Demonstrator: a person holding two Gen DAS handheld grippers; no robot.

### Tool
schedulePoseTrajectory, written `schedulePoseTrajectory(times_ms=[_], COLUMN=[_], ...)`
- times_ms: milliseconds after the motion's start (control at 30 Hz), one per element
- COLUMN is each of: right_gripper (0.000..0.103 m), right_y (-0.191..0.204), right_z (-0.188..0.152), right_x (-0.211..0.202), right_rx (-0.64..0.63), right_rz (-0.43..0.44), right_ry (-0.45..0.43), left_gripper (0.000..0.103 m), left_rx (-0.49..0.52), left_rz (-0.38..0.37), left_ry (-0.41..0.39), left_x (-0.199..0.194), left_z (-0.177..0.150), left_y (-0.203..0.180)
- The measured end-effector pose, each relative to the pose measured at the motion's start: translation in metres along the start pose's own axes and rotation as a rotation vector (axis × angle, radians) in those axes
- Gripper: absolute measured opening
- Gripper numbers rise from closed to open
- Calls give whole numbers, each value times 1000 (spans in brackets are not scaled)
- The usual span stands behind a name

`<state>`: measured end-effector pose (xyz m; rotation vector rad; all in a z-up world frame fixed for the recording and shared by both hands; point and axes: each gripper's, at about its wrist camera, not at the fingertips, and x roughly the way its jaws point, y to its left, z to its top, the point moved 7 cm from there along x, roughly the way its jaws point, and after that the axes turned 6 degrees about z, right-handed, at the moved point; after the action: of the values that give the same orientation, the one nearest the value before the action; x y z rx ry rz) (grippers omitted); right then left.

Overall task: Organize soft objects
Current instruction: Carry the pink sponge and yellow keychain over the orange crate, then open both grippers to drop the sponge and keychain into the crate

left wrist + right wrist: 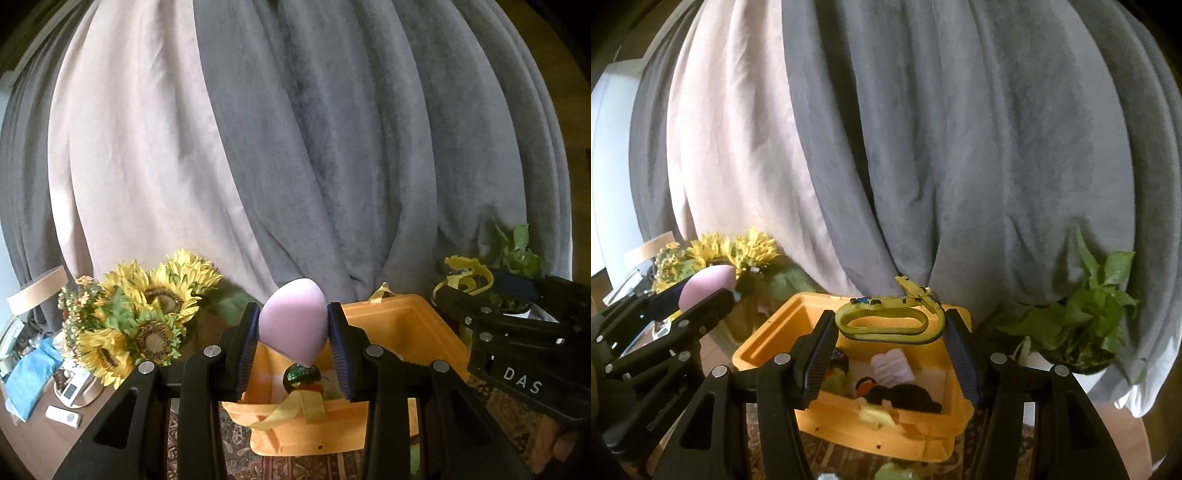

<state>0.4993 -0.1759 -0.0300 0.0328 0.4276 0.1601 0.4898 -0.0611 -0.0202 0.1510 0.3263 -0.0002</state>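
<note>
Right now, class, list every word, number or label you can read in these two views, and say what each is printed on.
"DAS": white letters on the black body of the right gripper, seen in the left wrist view.
White devices on the table beside the sunflowers: any markings too small to read.
Nothing else is legible.

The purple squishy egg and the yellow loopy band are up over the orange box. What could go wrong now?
1. The smooth purple foam egg is pinched only at its sides by the left gripper; it might slip and miss the orange plastic box.
2. The floppy yellow band in the right gripper could snag on the rim.
</note>
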Motion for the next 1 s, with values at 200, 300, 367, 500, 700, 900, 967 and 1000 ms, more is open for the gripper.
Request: schedulePoseTrajectory(times_ms=[200,300,367,500,700,900,967,1000], right_gripper=[59,59,59,59,59,59,59,59], right_y=[-10,-16,-21,-28,-32,-37,-39,-39], right_z=[1,1,-1,-8,-21,-37,-41,-43], right_x=[32,53,66,94,125,149,153,155], right_rx=[12,32,45,40,-13,-11,-5,-4], right_rz=[21,44,47,41,31,55,61,63], right_ry=[60,112,146,225,328,430,449,464], left_gripper=[37,37,37,37,37,38,38,38], left_rx=[3,1,-6,5,46,66,77,79], left_rz=[-10,-29,-40,-65,-75,-91,-100,-101], left_ry=[46,84,112,165,283,403,437,452], left_x=[31,48,60,80,112,135,141,142], left_z=[-1,-2,-3,-7,-20,-35,-40,-43], left_y=[-3,-5,-6,-13,-20,-24,-27,-29])
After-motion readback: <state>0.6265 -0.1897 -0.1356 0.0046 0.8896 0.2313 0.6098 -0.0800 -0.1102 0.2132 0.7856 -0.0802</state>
